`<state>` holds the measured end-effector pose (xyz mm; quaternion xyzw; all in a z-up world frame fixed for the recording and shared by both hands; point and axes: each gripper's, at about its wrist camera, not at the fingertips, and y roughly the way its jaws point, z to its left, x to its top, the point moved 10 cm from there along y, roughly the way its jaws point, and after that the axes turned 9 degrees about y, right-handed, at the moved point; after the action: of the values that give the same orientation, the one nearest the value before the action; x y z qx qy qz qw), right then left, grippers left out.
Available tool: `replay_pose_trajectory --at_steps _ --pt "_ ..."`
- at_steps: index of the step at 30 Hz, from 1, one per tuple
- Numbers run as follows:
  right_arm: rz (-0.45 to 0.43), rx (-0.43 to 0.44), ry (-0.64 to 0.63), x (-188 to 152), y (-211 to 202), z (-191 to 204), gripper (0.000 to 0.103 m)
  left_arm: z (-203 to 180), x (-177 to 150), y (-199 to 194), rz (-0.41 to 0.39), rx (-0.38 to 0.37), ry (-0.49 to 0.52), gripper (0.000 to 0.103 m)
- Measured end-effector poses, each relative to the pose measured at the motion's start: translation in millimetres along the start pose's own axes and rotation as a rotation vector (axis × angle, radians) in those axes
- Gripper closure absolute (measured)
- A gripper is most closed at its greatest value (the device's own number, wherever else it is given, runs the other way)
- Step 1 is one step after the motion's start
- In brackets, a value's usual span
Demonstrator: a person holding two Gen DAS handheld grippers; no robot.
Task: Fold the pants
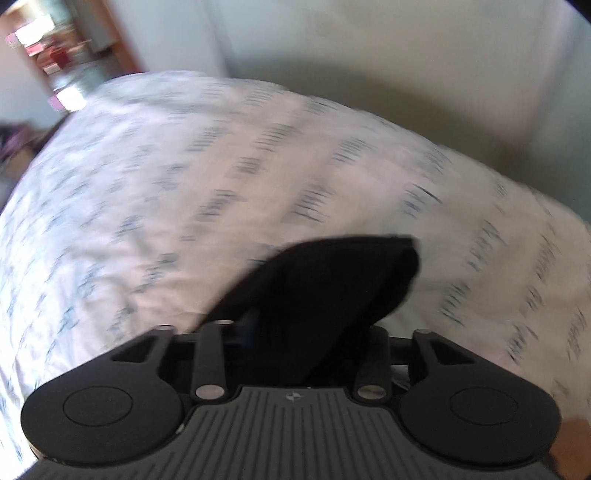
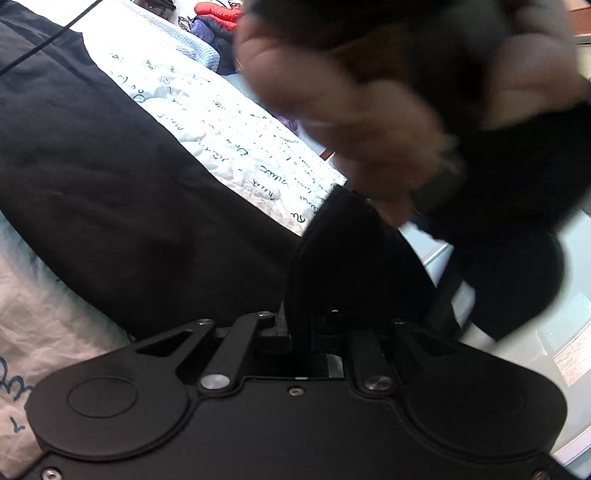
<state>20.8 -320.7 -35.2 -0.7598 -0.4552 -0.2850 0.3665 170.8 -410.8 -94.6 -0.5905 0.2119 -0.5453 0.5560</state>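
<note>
Left tool (image 1: 303,317): closed narrow on a flap of the black soft cloth pants (image 1: 325,280), which stands up from between the jaws in the lower middle of the left view. Right tool (image 2: 306,328): likewise pinched shut on a raised fold of the same cloth at lower centre of the right view. Fingertips of both hidden under the fabric.

Bulk of the pants spread flat from the upper left to the centre of the right view, lying on the white quilted bedspread with blue script print (image 2: 221,122); the two held parts lifted clear of it. Thin black cable (image 2: 37,48) across the cloth at the upper left. Blurred hand (image 2: 351,110) around something dark at the upper right, too smeared to read. Heap of red and dark blue jackets (image 2: 214,22) at the top edge, well apart.

Handling, as a judgement: light, limp, no stiffness, likely to sag and crease between the two grips; not fragile, slightly slippery only if pinched thin. Best taken at hem or waistband corners, through both layers, kept taut so the fold lands straight. Fold apparently mid-way, the carried edge not yet laid down.
</note>
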Motion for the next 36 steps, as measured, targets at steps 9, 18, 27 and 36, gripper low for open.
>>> replay_pose_trajectory --at_steps 9,18,27,36 --pt "-0.196 0.09 0.151 22.2 -46.8 -14.3 0.068 91.2 -80.4 -47.5 -0.113 -0.07 -0.436 0.094" --pt "-0.164 0.388 0.561 36.9 -82.2 -24.9 0.04 159.7 -185.8 -73.6 -0.122 -0.018 -0.681 0.095" --pt "-0.077 0.568 0.765 48.1 -76.5 -4.7 0.036 221.8 -335.7 -118.5 -0.07 0.095 -0.826 0.093" --pt "0.041 0.895 1.034 107.2 -52.5 56.5 0.032 239.0 -394.1 -127.3 -0.103 0.107 -0.855 0.089"
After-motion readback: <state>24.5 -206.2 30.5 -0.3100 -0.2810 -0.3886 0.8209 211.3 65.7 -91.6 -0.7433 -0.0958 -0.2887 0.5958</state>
